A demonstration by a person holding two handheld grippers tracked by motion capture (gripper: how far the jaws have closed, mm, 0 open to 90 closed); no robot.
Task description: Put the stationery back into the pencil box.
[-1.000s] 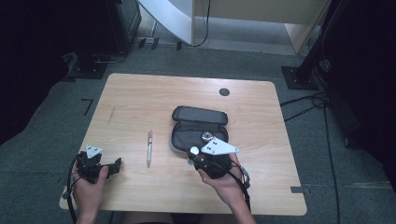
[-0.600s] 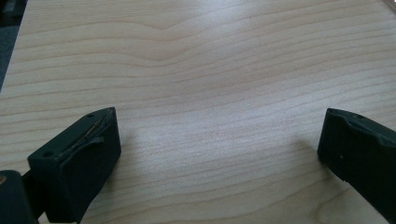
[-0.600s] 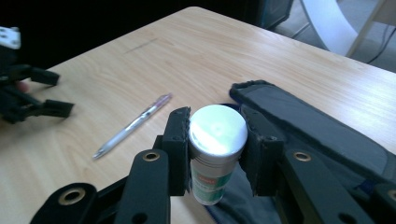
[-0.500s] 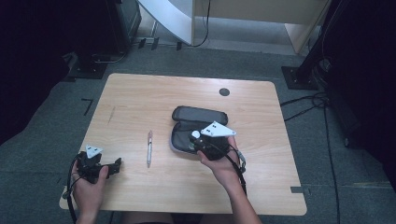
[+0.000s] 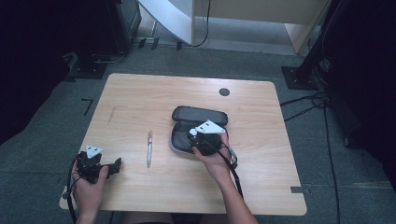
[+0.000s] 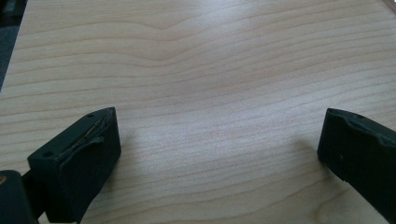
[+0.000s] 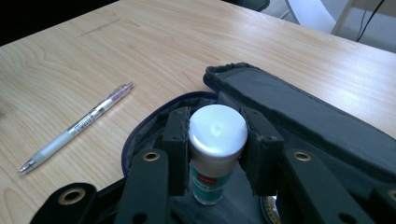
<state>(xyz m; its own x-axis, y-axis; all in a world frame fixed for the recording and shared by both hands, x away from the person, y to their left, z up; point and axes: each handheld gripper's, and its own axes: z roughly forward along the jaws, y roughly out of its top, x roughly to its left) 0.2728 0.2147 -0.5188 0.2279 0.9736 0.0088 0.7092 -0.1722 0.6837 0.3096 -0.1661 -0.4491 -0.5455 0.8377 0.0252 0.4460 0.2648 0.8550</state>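
A dark zip case (image 5: 184,116) lies open in the middle of the wooden table (image 5: 140,98), lid folded back. My right gripper (image 5: 196,138) hangs over its open half, shut on a small white-capped bottle (image 7: 217,133) with a green label; the bottle stands upright between the pads, low inside the case (image 7: 299,116). A clear pen (image 5: 149,147) with a pink tip lies left of the case; the right gripper view has the pen (image 7: 77,126) at left. My left gripper (image 5: 112,167) rests near the table's front left corner, its jaws wide apart over bare wood (image 6: 210,84), open, with nothing between them.
A round black grommet (image 5: 224,92) sits near the table's far edge. Cables (image 5: 308,107) trail on the grey floor at right, and dark equipment stands beyond the far left corner. Bare wood spreads over the table's left and far parts.
My right gripper has carried the bottle away from me and down, from the front of the case to over its open half. The left hand has kept still.
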